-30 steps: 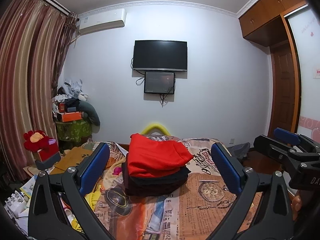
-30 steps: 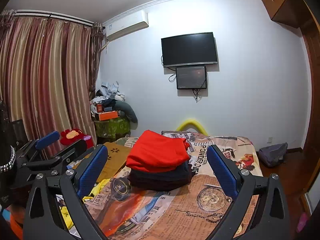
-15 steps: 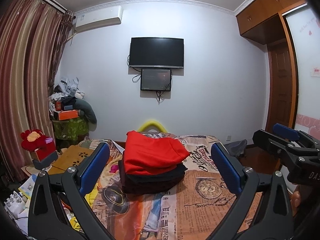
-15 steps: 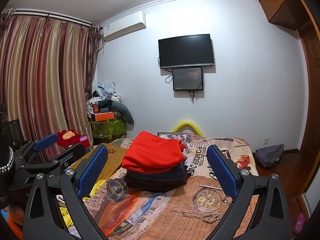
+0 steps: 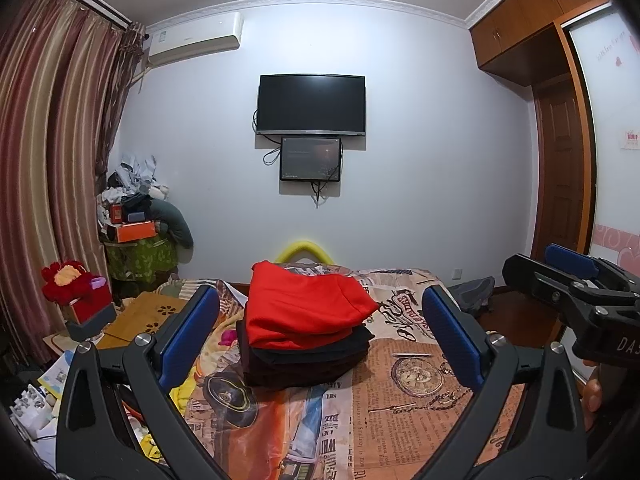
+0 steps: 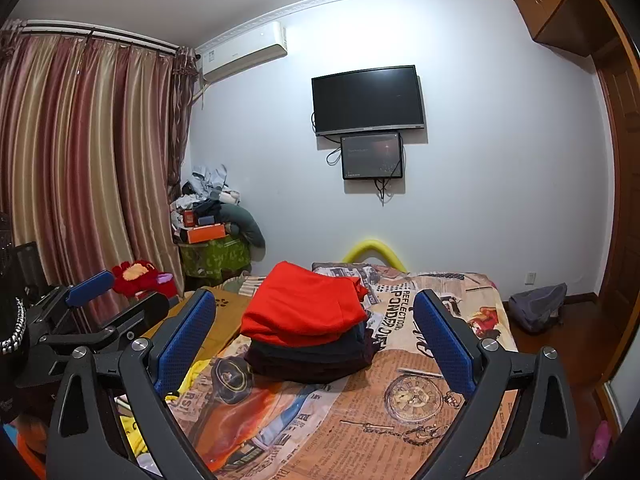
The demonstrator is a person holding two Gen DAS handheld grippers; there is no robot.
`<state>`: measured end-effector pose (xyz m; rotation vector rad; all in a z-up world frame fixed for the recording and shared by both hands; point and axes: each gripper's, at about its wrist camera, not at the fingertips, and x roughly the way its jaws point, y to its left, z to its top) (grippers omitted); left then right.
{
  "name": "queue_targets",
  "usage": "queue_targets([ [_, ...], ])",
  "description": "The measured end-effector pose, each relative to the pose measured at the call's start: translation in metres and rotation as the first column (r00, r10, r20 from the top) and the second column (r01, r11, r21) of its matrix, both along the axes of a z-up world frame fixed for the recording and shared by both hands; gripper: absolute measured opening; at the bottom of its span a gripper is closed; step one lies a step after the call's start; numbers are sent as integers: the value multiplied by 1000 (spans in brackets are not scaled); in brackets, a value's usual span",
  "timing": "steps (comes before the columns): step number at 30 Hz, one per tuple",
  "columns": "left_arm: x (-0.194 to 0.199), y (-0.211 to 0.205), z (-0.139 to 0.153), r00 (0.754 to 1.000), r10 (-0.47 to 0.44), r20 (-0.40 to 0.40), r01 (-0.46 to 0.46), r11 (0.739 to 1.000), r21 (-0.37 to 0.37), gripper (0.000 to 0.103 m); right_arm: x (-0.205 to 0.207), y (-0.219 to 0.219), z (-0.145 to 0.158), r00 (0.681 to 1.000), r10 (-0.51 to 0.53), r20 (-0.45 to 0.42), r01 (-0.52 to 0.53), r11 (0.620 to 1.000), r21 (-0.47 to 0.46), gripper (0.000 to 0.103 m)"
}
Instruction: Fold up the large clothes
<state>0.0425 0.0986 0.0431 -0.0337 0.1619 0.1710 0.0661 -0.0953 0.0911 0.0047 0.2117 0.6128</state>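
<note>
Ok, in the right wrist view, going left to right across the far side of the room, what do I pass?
Striped curtains → red plush toy → orange box on the cluttered green stand → folded clothes stack topped in red → grey backpack on the floor → wooden door.

Black TV (image 5: 311, 105) hanging on the white wall, smaller dark screen (image 5: 310, 159) sitting just below it with cables dangling. Air conditioner (image 5: 195, 39) sitting high on the wall beside the striped curtains (image 6: 80, 160). Cluttered pile in the corner: orange box (image 6: 203, 233) resting on a green-covered stand (image 6: 214, 258) (other items too jumbled to tell). Red plush toy (image 5: 66, 282) sitting near the curtains. Grey bag (image 6: 538, 307) lying on the wooden floor by the wall. Yellow curved tube (image 6: 372, 249) showing behind the newspaper-print bedsheet (image 6: 420, 400).
</note>
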Motion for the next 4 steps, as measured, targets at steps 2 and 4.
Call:
queue_targets([
  [2, 0, 0, 0, 1000, -2, -1, 2, 1000, 2, 102, 0, 0, 0, 1000, 1, -1, -1, 1000, 1, 98],
  [4, 1, 0, 1, 1000, 0, -1, 0, 1000, 4, 102, 0, 0, -1, 1000, 2, -2, -2, 1000, 4, 98],
])
